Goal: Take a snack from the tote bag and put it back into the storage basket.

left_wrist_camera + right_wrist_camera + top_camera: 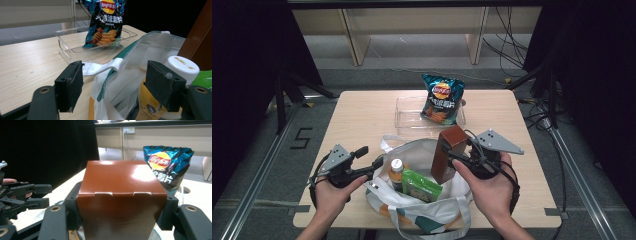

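My right gripper point(451, 156) pinches the brown box point(448, 152) above the bag point(422, 210), left gripper point(371, 159) spread; next, probably the tray point(407, 112).

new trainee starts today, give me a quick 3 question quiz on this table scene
1. True or false: the right gripper is shut on the brown box.
2. Where does the chip bag stand? A) in the clear tray B) in the tote bag C) on the floor
3. Fill in: the bottle in the tote bag has a ____ cap.

Key
1. True. Its jaws press both sides of the box, above the tote bag.
2. A.
3. White. A green packet lies beside it, and the left gripper is open at the bag's rim.
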Available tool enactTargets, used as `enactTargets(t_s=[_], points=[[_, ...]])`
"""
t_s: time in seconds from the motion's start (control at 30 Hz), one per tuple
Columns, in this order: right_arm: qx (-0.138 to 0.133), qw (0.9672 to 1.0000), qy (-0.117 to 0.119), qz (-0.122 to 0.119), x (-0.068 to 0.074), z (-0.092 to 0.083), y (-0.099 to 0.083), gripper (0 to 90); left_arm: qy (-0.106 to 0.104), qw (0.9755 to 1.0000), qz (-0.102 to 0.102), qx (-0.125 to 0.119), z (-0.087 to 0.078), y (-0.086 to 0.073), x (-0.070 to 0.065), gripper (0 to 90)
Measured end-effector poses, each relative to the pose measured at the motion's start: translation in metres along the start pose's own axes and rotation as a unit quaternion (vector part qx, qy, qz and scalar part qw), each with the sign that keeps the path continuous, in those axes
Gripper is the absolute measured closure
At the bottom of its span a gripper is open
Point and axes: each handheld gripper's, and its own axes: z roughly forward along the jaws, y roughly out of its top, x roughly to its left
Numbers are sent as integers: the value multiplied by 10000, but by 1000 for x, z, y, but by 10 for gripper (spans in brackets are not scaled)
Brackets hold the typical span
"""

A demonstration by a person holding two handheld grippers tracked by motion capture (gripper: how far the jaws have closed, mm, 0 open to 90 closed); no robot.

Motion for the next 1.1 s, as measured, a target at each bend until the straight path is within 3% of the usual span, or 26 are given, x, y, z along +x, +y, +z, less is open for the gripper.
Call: enactTargets(t_s=[0.07, 0.23, 0.27, 0.4, 0.47, 0.5, 0.6, 0.73, 0.77, 0.97, 1.1], points=[[-92, 9999, -1, -136, -3, 1, 1, 391, -1, 10000, 2, -4, 0, 0, 0, 299], [-111, 9999, -2, -18, -4, -1, 5, 391, -5, 10000, 7, -1, 0, 0, 0, 299], [-113, 9999, -19, -115, -6, -1, 6, 391, -3, 10000, 9, -2, 0, 0, 0, 299], [-177, 9998, -3, -47, -5, -1, 10, 391, -3, 10000, 8, -1, 0, 0, 0, 299], [-162, 9997, -13, -156, -7, -3, 11, 391, -5, 10000, 5, -2, 0, 0, 0, 299], [-183, 9998, -17, -62, -6, -2, 12, 391, -3, 10000, 10, -2, 0, 0, 0, 300], [-209, 9997, 0, -138, -6, -2, 14, 391, -7, 10000, 10, -4, 0, 0, 0, 299], [-229, 9997, -30, -35, -6, -3, 17, 391, -1, 10000, 4, -9, 0, 0, 0, 299], [-244, 9996, -10, -137, -7, -3, 18, 391, -1, 10000, 7, -11, 0, 0, 0, 299], [-322, 9994, -77, -77, -7, -6, 27, 391, -11, 10000, 11, 0, 0, 0, 0, 299], [-378, 9991, -102, -160, -9, -6, 31, 391, -9, 10000, 4, -2, 0, 0, 0, 299]])
